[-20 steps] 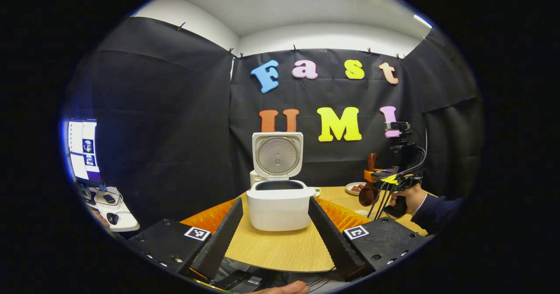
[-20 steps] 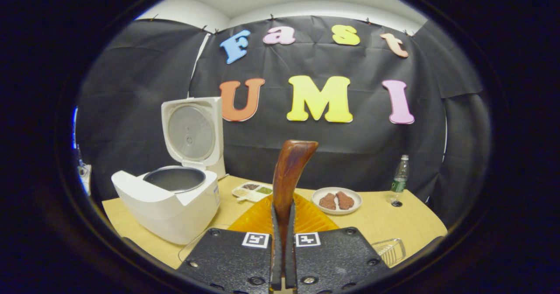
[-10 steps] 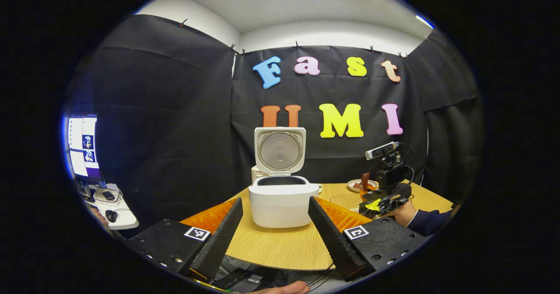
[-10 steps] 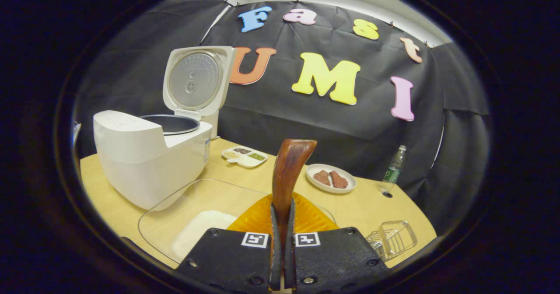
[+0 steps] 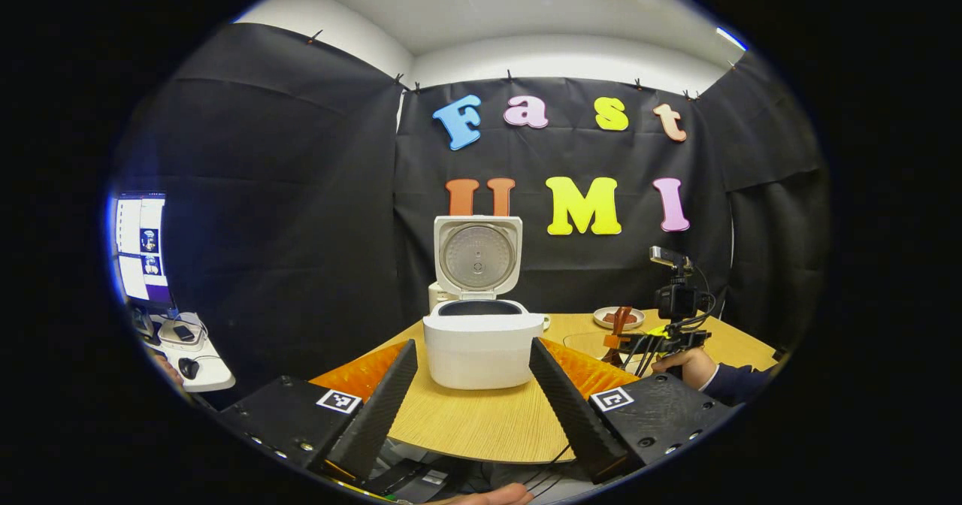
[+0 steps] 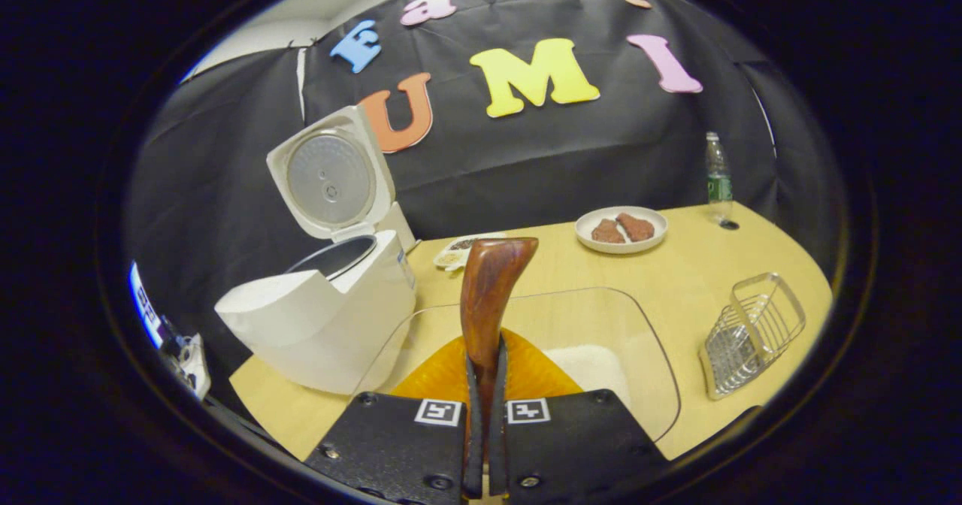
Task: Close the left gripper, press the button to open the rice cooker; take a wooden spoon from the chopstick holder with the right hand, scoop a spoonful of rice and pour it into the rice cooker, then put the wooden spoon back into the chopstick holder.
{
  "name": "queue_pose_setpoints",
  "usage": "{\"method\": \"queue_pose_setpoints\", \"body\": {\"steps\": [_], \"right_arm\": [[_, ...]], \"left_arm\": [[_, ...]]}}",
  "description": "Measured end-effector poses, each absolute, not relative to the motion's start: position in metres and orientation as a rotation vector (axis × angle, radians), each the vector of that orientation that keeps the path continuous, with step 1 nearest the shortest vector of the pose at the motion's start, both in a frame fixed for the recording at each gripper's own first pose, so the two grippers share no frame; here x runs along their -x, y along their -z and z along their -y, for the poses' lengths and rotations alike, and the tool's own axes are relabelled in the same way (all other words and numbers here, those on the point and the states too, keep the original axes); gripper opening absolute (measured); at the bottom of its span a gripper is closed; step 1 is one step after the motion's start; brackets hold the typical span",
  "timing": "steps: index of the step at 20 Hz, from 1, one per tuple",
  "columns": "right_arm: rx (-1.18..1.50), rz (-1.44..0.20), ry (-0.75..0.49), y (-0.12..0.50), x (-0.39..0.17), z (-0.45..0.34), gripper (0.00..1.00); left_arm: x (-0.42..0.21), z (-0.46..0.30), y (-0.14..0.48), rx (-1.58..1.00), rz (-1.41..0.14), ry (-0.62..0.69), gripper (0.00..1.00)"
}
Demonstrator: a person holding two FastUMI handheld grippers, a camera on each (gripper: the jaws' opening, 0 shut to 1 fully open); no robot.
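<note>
Right gripper (image 6: 485, 445): we see fingers clamped on wooden spoon (image 6: 488, 294), spoon standing upright between them — firm pinch, we judge, so it won't twist in scoop.
Below spoon: clear tray (image 6: 646, 347) on counter (image 6: 676, 264), white rice (image 6: 590, 362) heaped inside; spoon poised over it, scoop step at hand.
Left gripper (image 5: 473, 407): fingers spread apart, held back at counter edge, out of way.
Rice cooker (image 5: 481, 340) beside tray, lid up, pot ready.
Wire chopstick holder (image 6: 751, 332) right of tray, lying tipped, awaiting spoon's return.

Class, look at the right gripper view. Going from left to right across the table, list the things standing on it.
Open rice cooker → divided condiment dish → plate of brown food → plastic bottle → wire chopstick holder.
</note>
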State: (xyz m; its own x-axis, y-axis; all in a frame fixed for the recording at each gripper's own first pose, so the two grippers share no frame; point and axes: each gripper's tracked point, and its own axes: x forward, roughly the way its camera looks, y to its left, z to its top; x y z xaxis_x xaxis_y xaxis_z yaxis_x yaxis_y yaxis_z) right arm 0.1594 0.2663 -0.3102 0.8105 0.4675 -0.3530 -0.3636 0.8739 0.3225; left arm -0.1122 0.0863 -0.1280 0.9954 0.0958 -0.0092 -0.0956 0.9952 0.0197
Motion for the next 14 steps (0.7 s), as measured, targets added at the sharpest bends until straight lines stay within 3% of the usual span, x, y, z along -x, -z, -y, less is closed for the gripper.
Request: {"method": "queue_pose_setpoints", "body": {"steps": [14], "right_arm": [[-0.816,-0.450,-0.447,0.277,-0.177,-0.219,0.08]], "left_arm": [[0.106,-0.084,0.128,-0.027,-0.014,-0.099,0.95]]}}
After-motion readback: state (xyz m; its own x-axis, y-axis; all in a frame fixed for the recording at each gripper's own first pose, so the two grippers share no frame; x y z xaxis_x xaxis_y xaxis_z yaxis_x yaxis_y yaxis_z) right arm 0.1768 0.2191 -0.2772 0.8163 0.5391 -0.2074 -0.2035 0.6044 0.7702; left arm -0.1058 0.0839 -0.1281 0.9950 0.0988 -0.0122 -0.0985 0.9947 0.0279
